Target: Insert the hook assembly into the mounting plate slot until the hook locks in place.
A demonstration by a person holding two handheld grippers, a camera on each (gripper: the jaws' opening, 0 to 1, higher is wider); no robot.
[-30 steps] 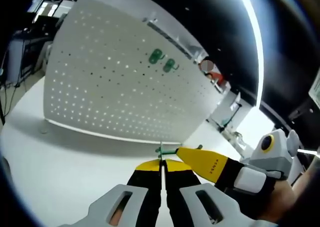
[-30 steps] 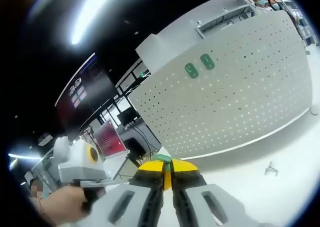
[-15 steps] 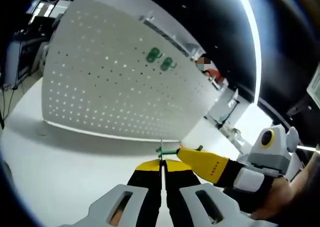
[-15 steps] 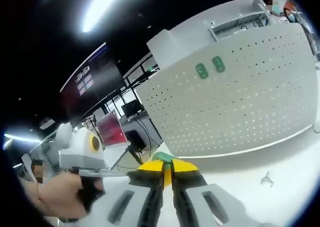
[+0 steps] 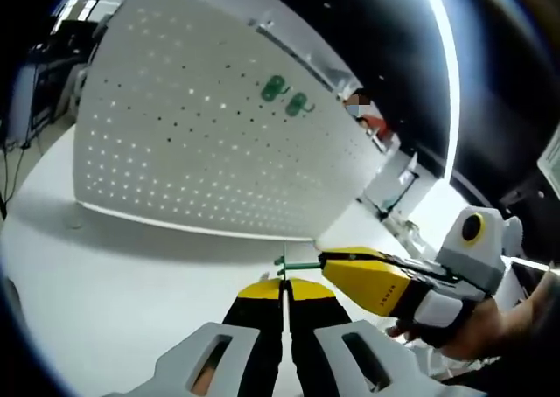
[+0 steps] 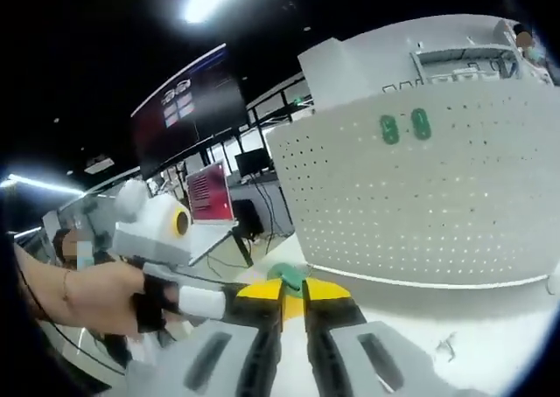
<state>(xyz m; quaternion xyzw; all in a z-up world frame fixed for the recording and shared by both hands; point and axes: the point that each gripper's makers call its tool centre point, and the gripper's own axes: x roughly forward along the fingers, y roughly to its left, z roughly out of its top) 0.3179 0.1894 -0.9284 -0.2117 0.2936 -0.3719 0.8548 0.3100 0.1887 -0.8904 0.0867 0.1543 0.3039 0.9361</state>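
The white perforated mounting plate (image 5: 192,143) stands upright on the table, with two green hooks (image 5: 285,95) fixed high on it. In the left gripper view my left gripper (image 5: 282,285) is shut on a thin metal wire (image 5: 282,259) that rises from its yellow tips. A green piece (image 5: 296,262) crosses that wire, and my right gripper (image 5: 337,264) comes in from the right, shut on it. In the right gripper view the right gripper (image 6: 292,285) is shut on the green piece (image 6: 287,276), with the plate (image 6: 420,205) and its green hooks (image 6: 405,126) beyond. The left gripper (image 6: 229,294) meets it from the left.
The white table (image 5: 105,275) runs in front of the plate. A small loose metal hook (image 6: 446,347) lies on it near the plate's foot. A person's hand (image 6: 92,296) holds the left gripper. Desks, monitors and a red sign (image 6: 208,215) stand behind.
Both grippers stay shut and joined at the hook piece. The right gripper has rolled, so the plate now sits more level in its view. The left gripper view has barely shifted.
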